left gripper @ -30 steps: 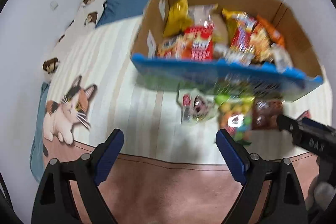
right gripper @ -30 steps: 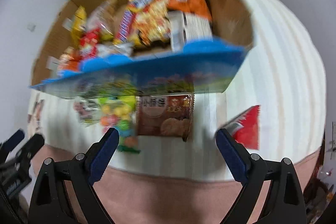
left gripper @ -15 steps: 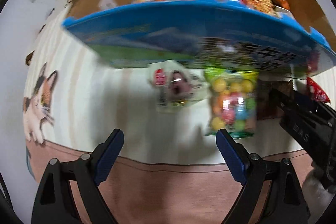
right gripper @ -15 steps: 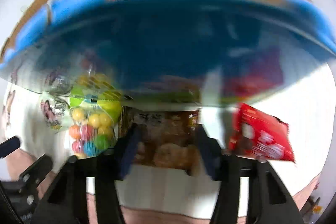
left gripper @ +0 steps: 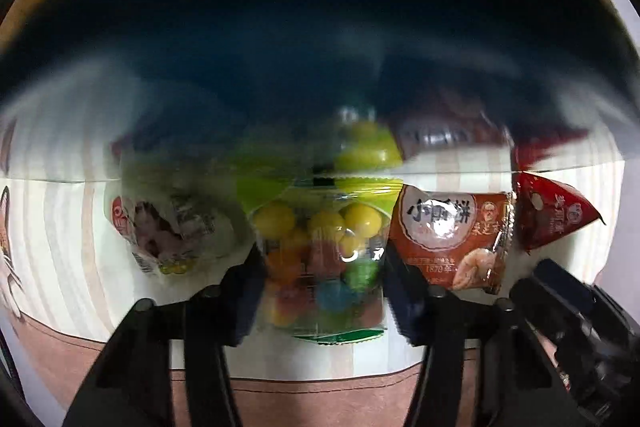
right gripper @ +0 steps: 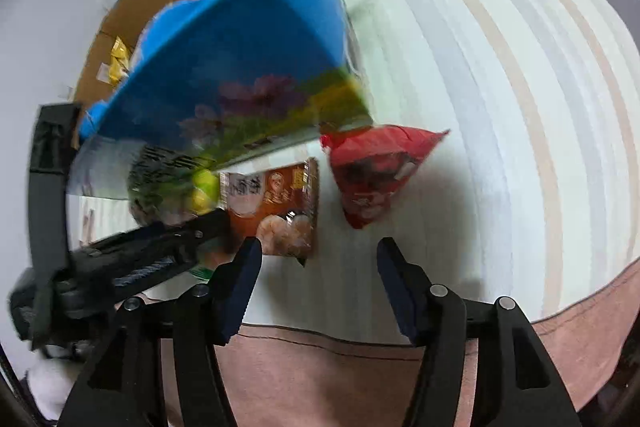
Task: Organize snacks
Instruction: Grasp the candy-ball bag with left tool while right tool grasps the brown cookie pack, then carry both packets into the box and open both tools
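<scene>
A clear bag of coloured candy balls (left gripper: pixel 316 223) lies on the striped sheet in front of the blue cardboard box (right gripper: pixel 240 59), which holds several snack packs. My left gripper (left gripper: pixel 323 259) points down over the bag. Its jaws are closing, and the pads touch the bag's two sides. A brown cracker packet (right gripper: pixel 276 203) lies to the right of the bag, and a red packet (right gripper: pixel 376 171) further right. My right gripper (right gripper: pixel 320 259) hovers just short of these two. Its jaws are opening, with nothing between them. In the right wrist view, the left gripper's arm (right gripper: pixel 160 251) hides most of the candy bag.
A white snack packet (left gripper: pixel 168 231) lies left of the candy bag. The box wall (left gripper: pixel 280 47) looms dark over the left wrist view. The striped sheet (right gripper: pixel 480 107) stretches off to the right, and a pink blanket edge (right gripper: pixel 360 367) runs along the near side.
My left gripper came down over the candy bag and its jaws narrowed onto it. My right gripper narrowed by the cracker packet, then widened and shifted right.
</scene>
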